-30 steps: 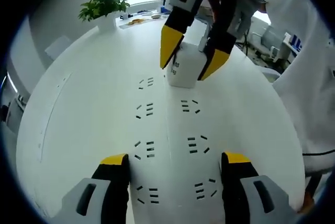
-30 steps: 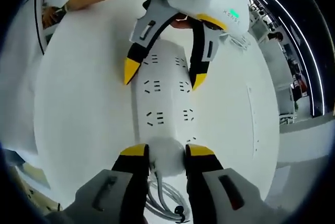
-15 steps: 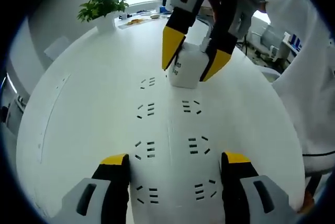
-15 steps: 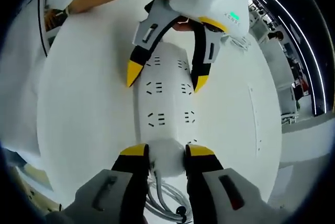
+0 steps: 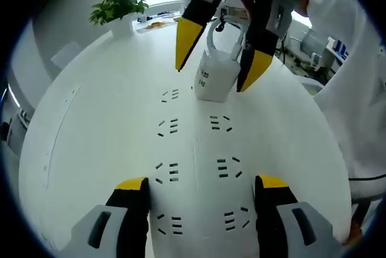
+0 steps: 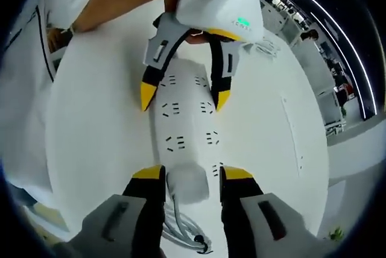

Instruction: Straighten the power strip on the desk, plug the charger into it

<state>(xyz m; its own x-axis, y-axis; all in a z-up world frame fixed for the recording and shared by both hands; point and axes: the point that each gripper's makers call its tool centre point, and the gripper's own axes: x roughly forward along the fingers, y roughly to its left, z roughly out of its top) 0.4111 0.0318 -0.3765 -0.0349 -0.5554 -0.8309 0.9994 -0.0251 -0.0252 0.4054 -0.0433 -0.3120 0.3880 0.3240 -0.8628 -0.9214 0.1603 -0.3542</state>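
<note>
Charger (image 5: 215, 79): white block, seated upright in a socket at the far end of the power strip (image 5: 194, 167); its cord loops up behind it. A second ago the right gripper (image 5: 217, 68) clamped it; now its fingers stand spread to either side, clear of the block, so the plug-in reads as done and released.

Power strip: white, lying lengthwise along the white surface (image 5: 90, 125), looking straight.

Left gripper (image 5: 201, 193): fingers wide, straddling the strip's near end, gripping nothing.

Potted plant (image 5: 119, 6): well apart, at the surface's far edge.
</note>
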